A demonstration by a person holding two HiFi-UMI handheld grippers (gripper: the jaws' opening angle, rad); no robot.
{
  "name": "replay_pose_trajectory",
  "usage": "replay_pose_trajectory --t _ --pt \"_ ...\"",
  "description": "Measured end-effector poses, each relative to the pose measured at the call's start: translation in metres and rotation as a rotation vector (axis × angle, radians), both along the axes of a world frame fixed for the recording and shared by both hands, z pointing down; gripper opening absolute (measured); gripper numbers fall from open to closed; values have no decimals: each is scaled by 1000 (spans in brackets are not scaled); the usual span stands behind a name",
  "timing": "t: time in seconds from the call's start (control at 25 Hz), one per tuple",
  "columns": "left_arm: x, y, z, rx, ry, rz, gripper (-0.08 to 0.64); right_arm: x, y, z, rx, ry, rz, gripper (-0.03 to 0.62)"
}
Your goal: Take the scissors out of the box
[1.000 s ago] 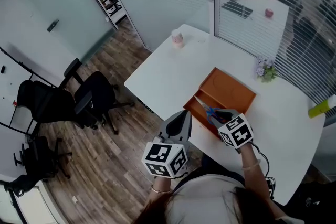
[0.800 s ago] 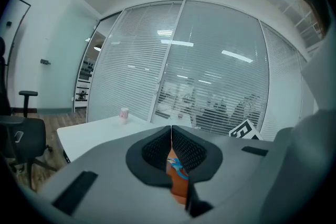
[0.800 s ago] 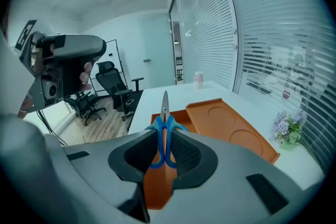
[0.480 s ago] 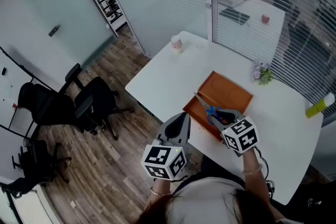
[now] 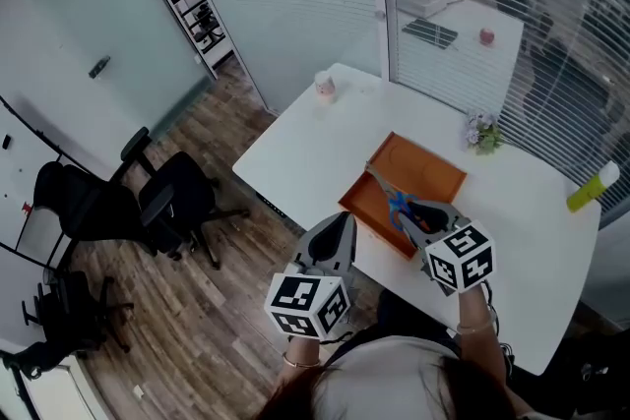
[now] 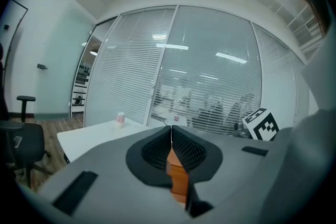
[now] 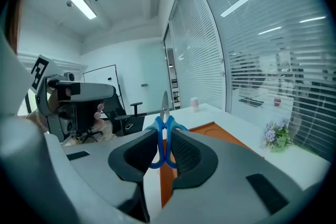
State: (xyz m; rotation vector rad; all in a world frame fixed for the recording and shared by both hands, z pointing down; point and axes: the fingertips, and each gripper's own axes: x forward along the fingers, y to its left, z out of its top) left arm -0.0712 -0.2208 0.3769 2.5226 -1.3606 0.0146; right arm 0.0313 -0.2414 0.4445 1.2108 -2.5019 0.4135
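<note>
Under both pairs of fingers spreads the white table [image 5: 305, 148], with the orange box [image 5: 428, 174] lying on it just ahead of and below the right fingertips. At the box's near end the right gripper [image 5: 407, 211] reaches in over the rim. Its fingers pinch the blue handle loops of the scissors [image 7: 164, 105], and the blades stick out beyond the fingertips (closed together, as far as can be seen), above the box. Beside it, the left gripper [image 5: 341, 216] hangs by the table's near edge, its fingers pressed together on nothing. A corner of the box shows just past them. Well beyond the right fingertips stands a small bunch of flowers [image 5: 480, 131], and far ahead of the left ones a cup [image 5: 324, 86].
</note>
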Motion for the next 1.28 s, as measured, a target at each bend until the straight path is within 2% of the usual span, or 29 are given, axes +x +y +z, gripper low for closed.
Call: replay_pose_trajectory --t 0.84,1.28 --pt "2 60 -10 40 -32 36 20 16 64 -48 126 -95 76 110" --pt "6 68 -15 52 -28 41 20 22 75 -64 168 -117 82 110"
